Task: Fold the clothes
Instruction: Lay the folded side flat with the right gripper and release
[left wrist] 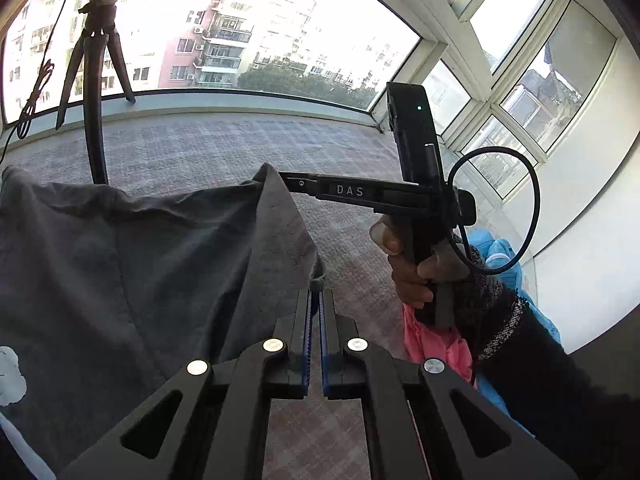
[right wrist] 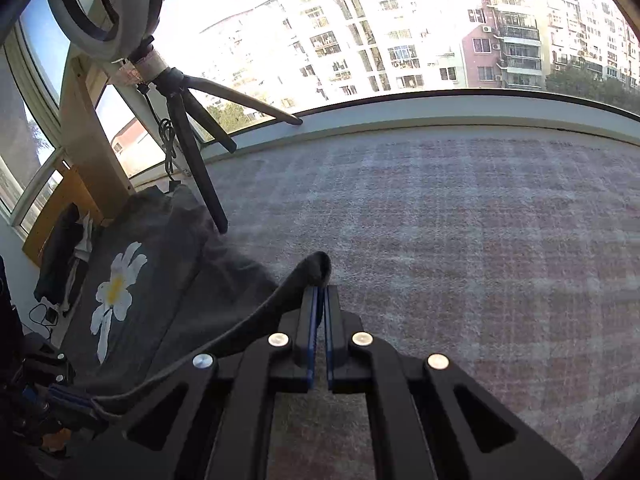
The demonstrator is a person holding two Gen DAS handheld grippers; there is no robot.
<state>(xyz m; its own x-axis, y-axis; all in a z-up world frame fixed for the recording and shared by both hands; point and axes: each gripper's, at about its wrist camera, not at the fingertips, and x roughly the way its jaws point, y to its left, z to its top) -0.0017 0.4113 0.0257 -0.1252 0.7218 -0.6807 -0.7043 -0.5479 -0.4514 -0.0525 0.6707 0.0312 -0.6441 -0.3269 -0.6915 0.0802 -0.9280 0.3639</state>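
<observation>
We find the dark grey T-shirt [left wrist: 132, 248] held up above the plaid carpet [left wrist: 240, 148], stretched between the two tools. A white flower print with a yellow centre [right wrist: 114, 292] shows on its face in the right wrist view. The left tool [left wrist: 316, 300] has its blue-padded fingers pressed together on a small bunch of the shirt's edge. The right tool [right wrist: 320, 300] is likewise closed, pinching a rolled corner of the same shirt; in the left wrist view its fingers [left wrist: 296, 182] meet the shirt's raised corner, and the person's right hand [left wrist: 408, 268] grips its handle.

From the shirt, the fabric hangs down to the left of both tools. Behind the shirt stands a black tripod [right wrist: 192, 144] on the carpet, near the window sill [right wrist: 440, 108]. To the right of the shirt, below the right hand, we note a pink garment [left wrist: 436, 340] and light blue cloth [left wrist: 508, 256] beside it.
</observation>
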